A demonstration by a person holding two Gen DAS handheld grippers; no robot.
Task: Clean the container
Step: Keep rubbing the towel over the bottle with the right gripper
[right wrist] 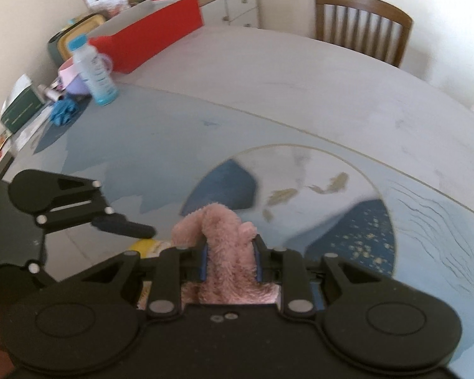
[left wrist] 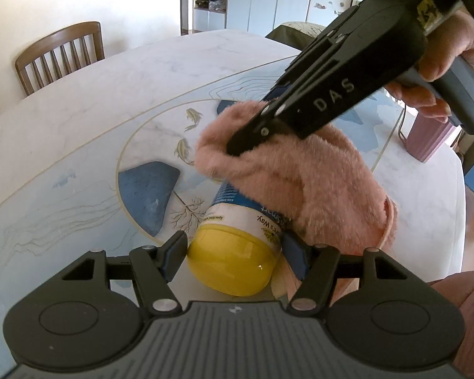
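The left wrist view looks forward along the left gripper point(left wrist: 233, 254), close over the container point(left wrist: 237, 237) lying at 6 o'clock, with the right gripper point(left wrist: 252, 129) entering from 2 o'clock and a chair point(left wrist: 60, 57) far off at 10 o'clock. The right wrist view looks along its own fingers, very near the pink cloth point(right wrist: 227, 252) at 6 o'clock, the left gripper point(right wrist: 123, 224) at 8 o'clock. Both share the patterned table point(left wrist: 79, 101), cloth and container.

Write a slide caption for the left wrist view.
Left tool grips yellow-lidded container while right tool wipes it with pink fluffy cloth.
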